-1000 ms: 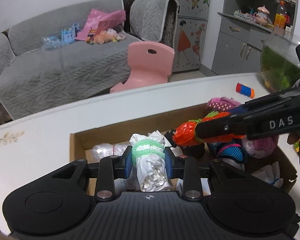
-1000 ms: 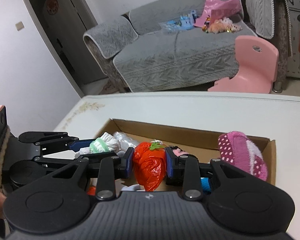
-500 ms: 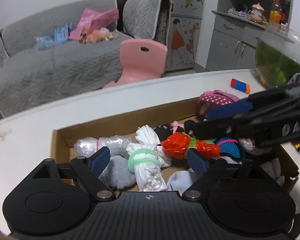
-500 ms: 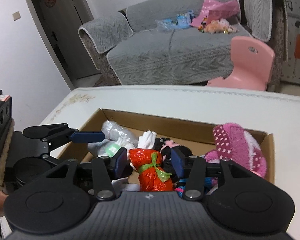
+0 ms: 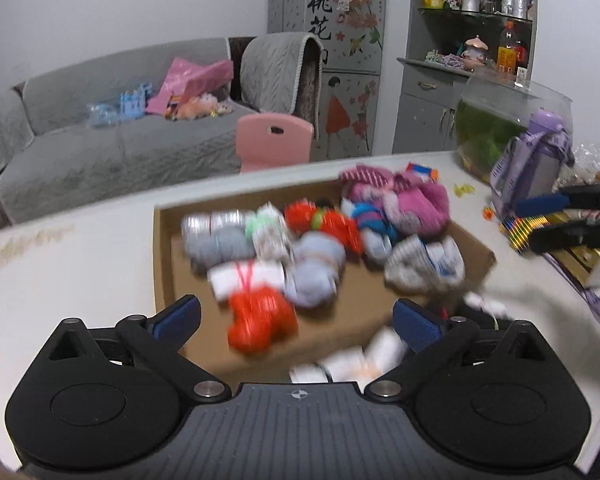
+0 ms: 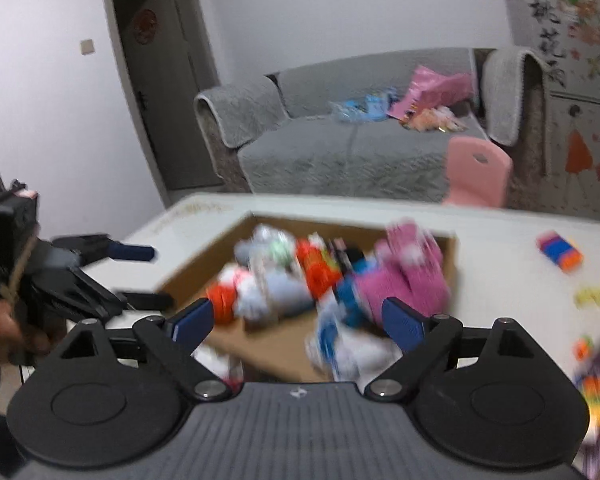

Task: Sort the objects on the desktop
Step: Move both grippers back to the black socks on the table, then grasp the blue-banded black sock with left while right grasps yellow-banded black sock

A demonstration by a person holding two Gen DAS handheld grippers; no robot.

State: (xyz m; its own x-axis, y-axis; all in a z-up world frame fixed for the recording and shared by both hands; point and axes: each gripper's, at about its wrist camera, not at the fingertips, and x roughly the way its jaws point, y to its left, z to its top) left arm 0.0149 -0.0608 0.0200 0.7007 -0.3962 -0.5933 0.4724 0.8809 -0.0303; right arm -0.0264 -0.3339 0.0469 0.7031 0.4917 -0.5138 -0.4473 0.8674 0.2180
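Note:
A cardboard box (image 5: 168, 248) on the white table holds several rolled cloth bundles, all blurred. Among them are a white bundle with a green band (image 5: 268, 232), an orange-red bundle (image 5: 324, 220) and pink socks (image 5: 416, 200). My left gripper (image 5: 296, 320) hangs over the box's near edge, jaws opening wide with nothing pressed between the pads. In the right wrist view my right gripper (image 6: 298, 322) is likewise opening over the box (image 6: 204, 264), above the orange-red bundle (image 6: 320, 268) without touching it. Each gripper shows in the other's view: the right gripper (image 5: 528, 224) and the left gripper (image 6: 140, 276).
A glass fish bowl (image 5: 500, 120), a purple bottle (image 5: 540, 160) and a shiny packet (image 5: 520, 236) stand right of the box. A blue and orange block (image 6: 560, 254) and small yellow bits (image 6: 592, 296) lie on the table. White items (image 5: 360, 360) lie before the box.
The left gripper let go of the white green-banded bundle and the right let go of the orange-red one; both bundles now lie in the box. Both grippers opened wide and drew back.

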